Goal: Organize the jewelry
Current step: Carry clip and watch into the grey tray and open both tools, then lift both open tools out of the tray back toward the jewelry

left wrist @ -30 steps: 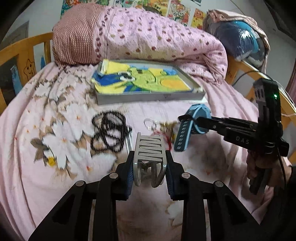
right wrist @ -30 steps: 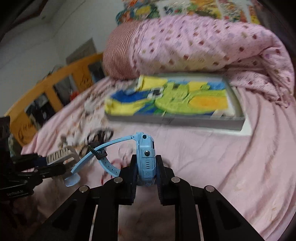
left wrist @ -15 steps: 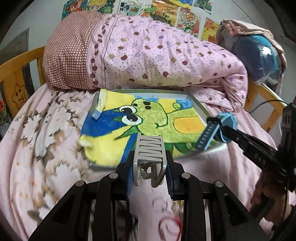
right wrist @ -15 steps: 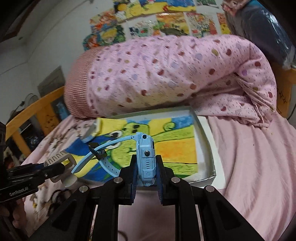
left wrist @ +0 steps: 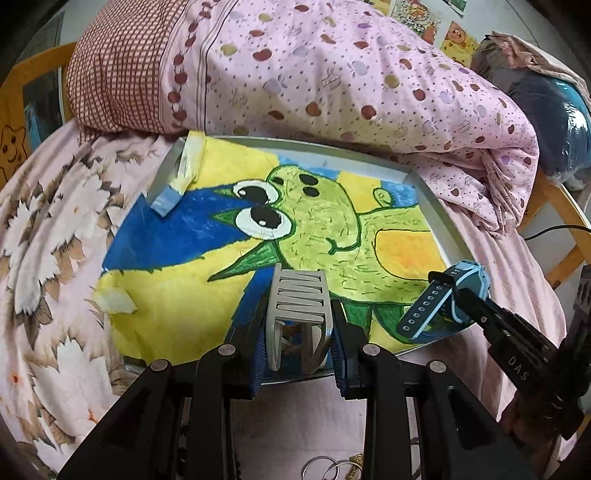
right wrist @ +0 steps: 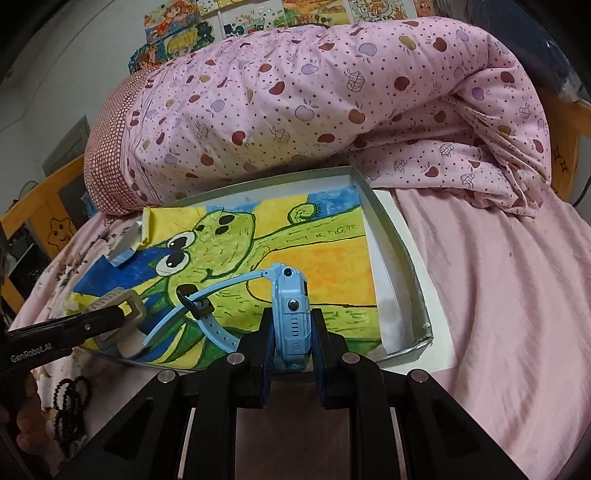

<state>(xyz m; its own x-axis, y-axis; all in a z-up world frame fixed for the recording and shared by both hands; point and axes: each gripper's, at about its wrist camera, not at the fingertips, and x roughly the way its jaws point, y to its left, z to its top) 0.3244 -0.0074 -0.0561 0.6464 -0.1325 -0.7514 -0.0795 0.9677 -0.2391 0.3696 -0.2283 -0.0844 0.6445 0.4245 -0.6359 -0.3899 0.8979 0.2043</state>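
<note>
Left claw [left wrist: 298,328] clamps hair clip [left wrist: 297,317]; right claw [right wrist: 291,334] clamps watch [right wrist: 290,302], above tray [right wrist: 402,254].

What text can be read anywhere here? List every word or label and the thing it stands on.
"GenRobot.AI": white print on the arm of the left gripper, seen from the right wrist.
"DAS": white print on the arm of the right gripper, seen from the left wrist; it may run on out of sight.
Posters on the wall: pictures only, any lettering too small to read.
Blue watch: no readable marking.

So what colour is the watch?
Light blue watch, clearest in the right wrist view.
</note>
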